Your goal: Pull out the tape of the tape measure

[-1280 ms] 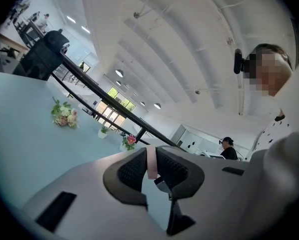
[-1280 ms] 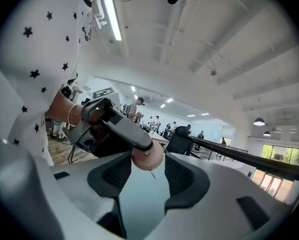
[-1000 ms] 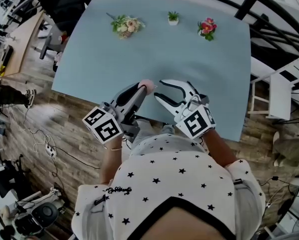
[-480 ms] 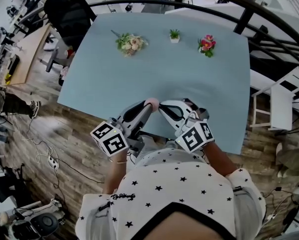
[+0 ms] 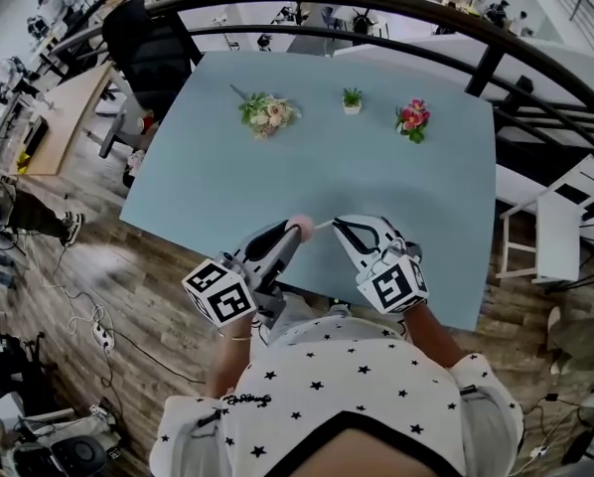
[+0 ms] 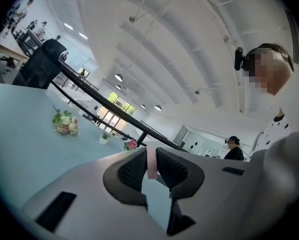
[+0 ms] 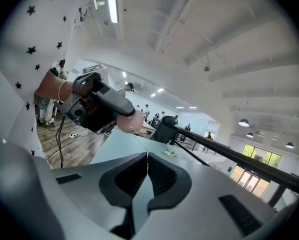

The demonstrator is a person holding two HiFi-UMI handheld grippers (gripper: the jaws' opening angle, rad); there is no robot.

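Head view barely shows thin tape [image 5: 323, 225] pinched in right gripper [image 5: 337, 224]; left gripper [image 5: 294, 232] clamps tape measure [image 5: 302, 228].

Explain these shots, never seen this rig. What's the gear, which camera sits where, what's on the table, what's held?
No robot here: a person holds a two-jaw tool in each hand. The head view comes from a camera on the person's head, looking steeply down. The left and right gripper views come from a camera riding on each tool, looking along its jaws. The marker cube on each tool is part of it.

On the far side of the light blue table stand three decorations: a flower bouquet, a small potted plant and a pink flower bunch.

The left tool is shut on a small pink tape measure. The right tool is shut on the end of its thin tape, and a short stretch of it runs between the two tools.
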